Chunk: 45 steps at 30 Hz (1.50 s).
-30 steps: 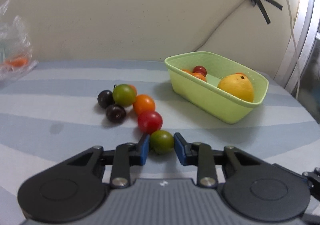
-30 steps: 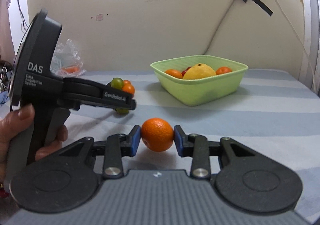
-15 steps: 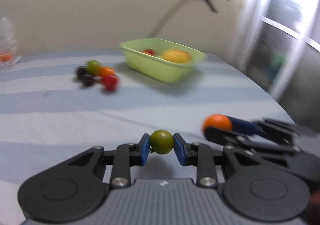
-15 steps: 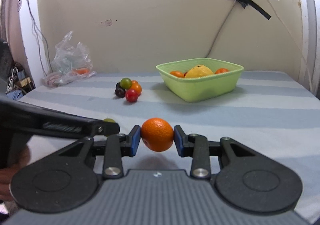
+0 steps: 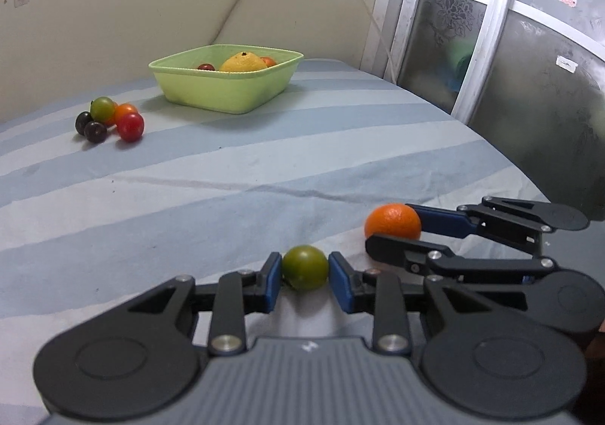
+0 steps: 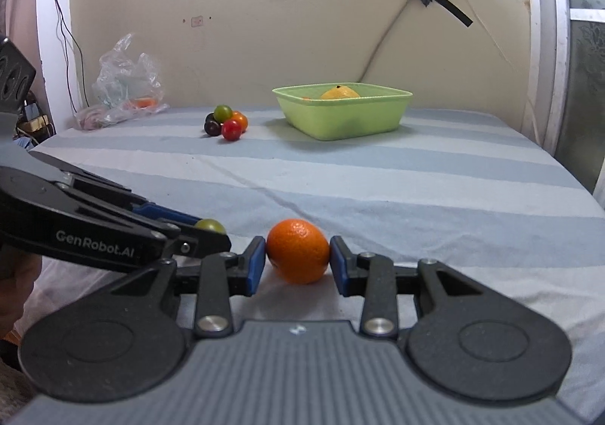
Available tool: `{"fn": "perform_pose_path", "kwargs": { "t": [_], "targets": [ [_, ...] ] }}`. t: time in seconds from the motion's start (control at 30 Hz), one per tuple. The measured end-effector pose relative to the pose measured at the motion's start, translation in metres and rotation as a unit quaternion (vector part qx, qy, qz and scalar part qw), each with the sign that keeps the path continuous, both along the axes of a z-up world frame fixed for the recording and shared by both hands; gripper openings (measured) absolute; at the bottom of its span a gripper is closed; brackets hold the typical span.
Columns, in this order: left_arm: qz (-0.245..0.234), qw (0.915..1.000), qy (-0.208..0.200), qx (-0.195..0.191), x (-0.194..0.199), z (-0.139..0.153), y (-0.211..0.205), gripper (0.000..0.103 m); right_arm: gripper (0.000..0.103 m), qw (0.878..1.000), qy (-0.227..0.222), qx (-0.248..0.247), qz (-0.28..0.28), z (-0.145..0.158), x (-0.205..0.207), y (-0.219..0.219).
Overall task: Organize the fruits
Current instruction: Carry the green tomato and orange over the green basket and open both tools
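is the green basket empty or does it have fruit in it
Not empty. The green basket holds a large yellow fruit and at least two small red or orange ones beside it.

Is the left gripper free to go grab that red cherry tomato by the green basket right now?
Probably not yet. The left gripper already has a green tomato between its fingers. The striped cloth toward the red cherry tomato lies bare, so only that load hinders it.
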<state>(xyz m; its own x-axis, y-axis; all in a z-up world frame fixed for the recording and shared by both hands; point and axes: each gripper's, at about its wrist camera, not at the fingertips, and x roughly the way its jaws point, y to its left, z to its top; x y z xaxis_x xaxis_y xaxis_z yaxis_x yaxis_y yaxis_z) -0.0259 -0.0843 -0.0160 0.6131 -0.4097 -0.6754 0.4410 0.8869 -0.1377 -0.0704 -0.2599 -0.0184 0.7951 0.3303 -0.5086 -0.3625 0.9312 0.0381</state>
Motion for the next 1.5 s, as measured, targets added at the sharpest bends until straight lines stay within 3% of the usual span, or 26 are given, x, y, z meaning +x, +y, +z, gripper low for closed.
{"fn": "perform_pose_path", "kwargs": {
  "t": [0.4,0.53,0.67,0.77,0.9,1.07,1.27,1.33,1.4,1.5],
  "targets": [
    [0.000,0.9999,-0.002,0.012,-0.005,-0.001,0.003,0.026,0.040,1.000,-0.005,-0.011,0.016,-0.004,-0.017,-0.001],
    [-0.013,0.9999,-0.006,0.000,0.015,0.016,0.005,0.026,0.039,1.000,-0.024,-0.001,0.017,0.006,-0.009,-0.003],
    [-0.017,0.9987,-0.037,-0.029,0.060,0.051,0.004,0.026,0.039,0.997,-0.072,0.007,0.013,0.034,0.032,-0.011],
    [-0.004,0.9976,-0.057,-0.038,0.110,0.069,-0.003,0.026,0.039,0.996,-0.093,0.017,-0.003,0.050,0.085,-0.022],
    [0.039,0.9972,-0.021,-0.060,0.195,0.069,-0.003,0.027,0.039,0.997,-0.059,0.050,-0.016,0.058,0.170,-0.035],
    [0.054,0.9942,0.036,-0.086,0.274,0.055,-0.006,0.027,0.039,0.999,-0.019,0.031,-0.025,0.043,0.246,-0.034],
    [0.047,0.9936,0.065,-0.080,0.317,0.037,-0.026,0.028,0.041,1.000,0.000,0.015,-0.017,0.025,0.270,-0.027],
    [0.046,0.9941,0.064,-0.074,0.320,0.032,-0.033,0.033,0.049,1.000,-0.006,0.016,-0.019,0.025,0.269,-0.027],
    [0.049,0.9942,0.064,-0.072,0.319,0.030,-0.038,0.039,0.050,0.999,-0.013,0.020,-0.022,0.026,0.267,-0.028],
    [0.048,0.9937,0.062,-0.080,0.311,0.037,-0.034,0.039,0.050,0.999,-0.020,0.027,-0.029,0.033,0.257,-0.030]
  ]
}}
